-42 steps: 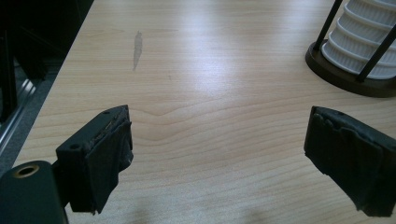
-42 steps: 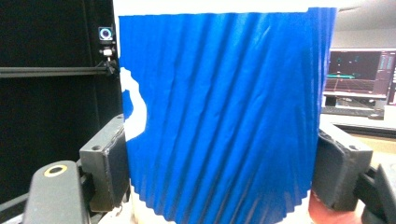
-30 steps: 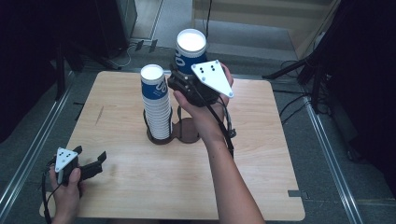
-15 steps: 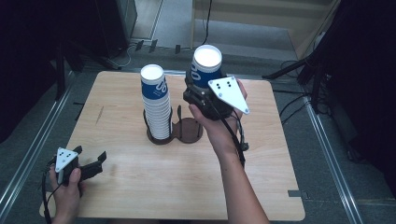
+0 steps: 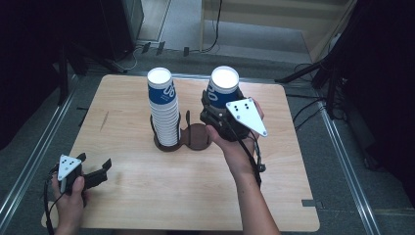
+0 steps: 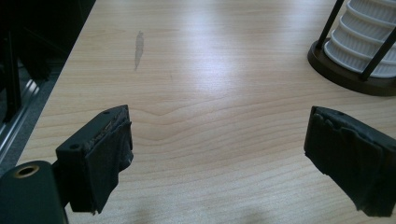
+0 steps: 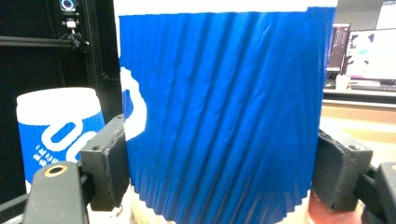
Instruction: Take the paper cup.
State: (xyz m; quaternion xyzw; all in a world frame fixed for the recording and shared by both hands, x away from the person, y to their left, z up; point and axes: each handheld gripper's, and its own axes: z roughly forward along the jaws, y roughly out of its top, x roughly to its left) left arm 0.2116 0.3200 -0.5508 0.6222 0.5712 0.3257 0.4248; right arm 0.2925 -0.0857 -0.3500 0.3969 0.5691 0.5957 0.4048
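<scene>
A tall stack of upside-down blue-and-white paper cups [image 5: 164, 110] stands in the left ring of a dark two-ring holder [image 5: 196, 137] at the table's middle. My right gripper [image 5: 215, 105] is shut on one more blue cup [image 5: 223, 88] [image 7: 219, 112], bottom up, held above the holder's right ring; its pads [image 7: 109, 163] press the ribbed wall from both sides. The stack's top cup [image 7: 58, 126] shows beside it. My left gripper [image 5: 95, 171] [image 6: 219, 158] rests open near the table's front left corner, nothing between its fingers [image 6: 100, 158]. The holder's base [image 6: 350, 77] lies ahead to its right.
The wooden table [image 5: 147, 196] has bare room at the front and on both sides of the holder. Metal rails [image 5: 29, 161] run along its left and right. Cables and dark stands [image 5: 318, 73] lie on the floor behind.
My right hand has carried the cup from above the back of the stack to the right and down, over the holder's right ring. The left gripper has stayed put.
</scene>
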